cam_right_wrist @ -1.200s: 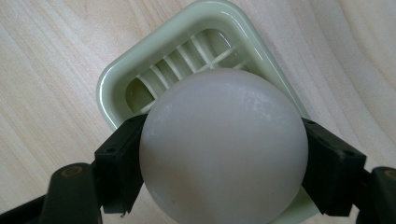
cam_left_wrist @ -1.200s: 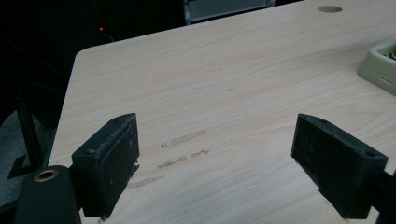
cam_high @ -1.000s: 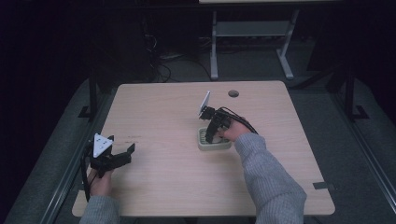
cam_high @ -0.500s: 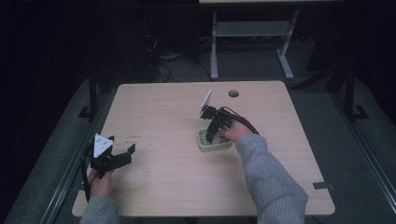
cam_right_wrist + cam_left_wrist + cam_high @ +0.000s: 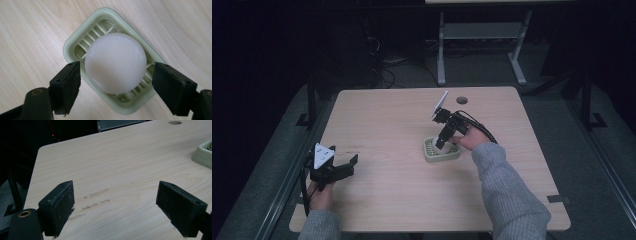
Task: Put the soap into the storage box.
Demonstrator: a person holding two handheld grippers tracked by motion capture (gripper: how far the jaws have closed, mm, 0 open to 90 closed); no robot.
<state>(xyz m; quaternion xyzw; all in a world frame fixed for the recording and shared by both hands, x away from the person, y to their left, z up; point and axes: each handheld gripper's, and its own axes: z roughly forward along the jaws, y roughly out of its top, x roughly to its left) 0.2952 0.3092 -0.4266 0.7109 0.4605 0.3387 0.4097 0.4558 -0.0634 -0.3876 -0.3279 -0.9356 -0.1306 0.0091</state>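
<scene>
At the near left corner of the pale wooden bench (image 5: 382,200), the left hand-held gripper (image 5: 343,168) rests with jaws wide and empty. Farther in, the right hand-held gripper (image 5: 116,82) hangs open, straddling without touching a round white soap bar (image 5: 115,66) lying in a pale green slatted plastic soap dish (image 5: 75,46).

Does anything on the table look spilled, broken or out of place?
Nothing spilled or broken. The round white soap sits in the green soap dish. Only some pale scuff marks on the table near the left hand-held gripper stand out.

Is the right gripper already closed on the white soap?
No, the right gripper is open, a gap showing between each of its fingers and the soap.
</scene>
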